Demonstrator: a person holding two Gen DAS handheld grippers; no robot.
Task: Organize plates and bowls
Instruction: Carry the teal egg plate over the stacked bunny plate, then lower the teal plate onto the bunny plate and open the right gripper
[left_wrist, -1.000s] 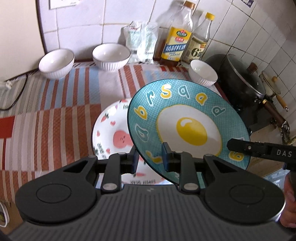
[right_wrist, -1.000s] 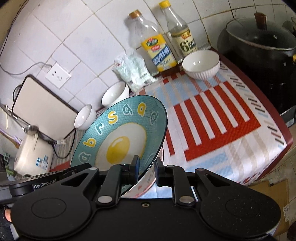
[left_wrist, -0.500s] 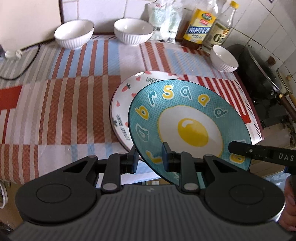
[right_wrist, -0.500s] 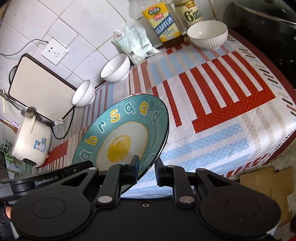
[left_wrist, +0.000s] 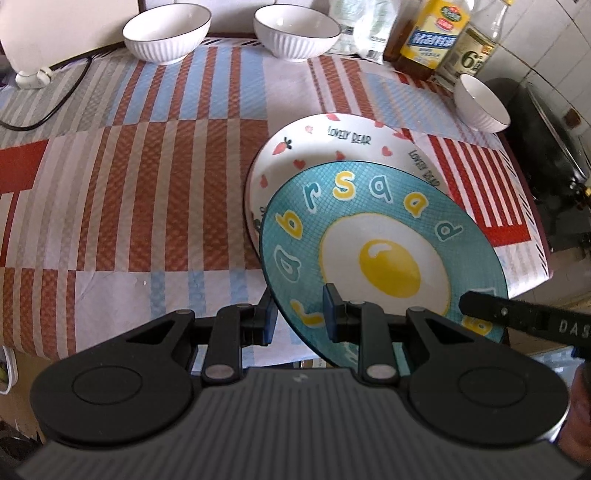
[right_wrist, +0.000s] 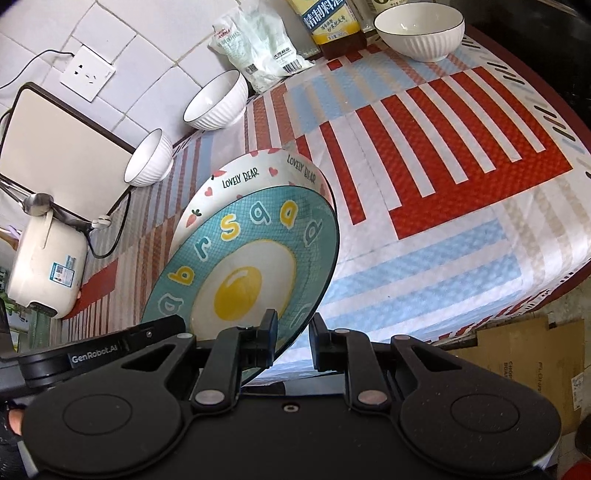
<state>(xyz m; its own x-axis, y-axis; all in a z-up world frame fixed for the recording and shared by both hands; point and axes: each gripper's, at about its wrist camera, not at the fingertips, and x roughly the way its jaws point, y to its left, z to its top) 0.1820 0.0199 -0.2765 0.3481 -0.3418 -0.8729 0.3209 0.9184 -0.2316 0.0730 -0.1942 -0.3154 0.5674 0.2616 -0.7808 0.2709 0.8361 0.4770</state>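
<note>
Egg plate (left_wrist: 380, 251) is pinched at its near rim by both grippers, left gripper (left_wrist: 300, 314) and right gripper (right_wrist: 291, 338), fingers closed on it (steadier shared), tilted just above bear plate (left_wrist: 332, 147) on the desk (left_wrist: 129, 166), likely for stacking.

a table with a striped red, blue and white cloth (left_wrist: 147, 177). on it: a white "lovely bear" plate (left_wrist: 332, 144), three white bowls (left_wrist: 166, 33) (left_wrist: 295, 33) (left_wrist: 480, 105), two bottles (left_wrist: 428, 37) (left_wrist: 469, 55), a white bag (right_wrist: 258, 44).
</note>
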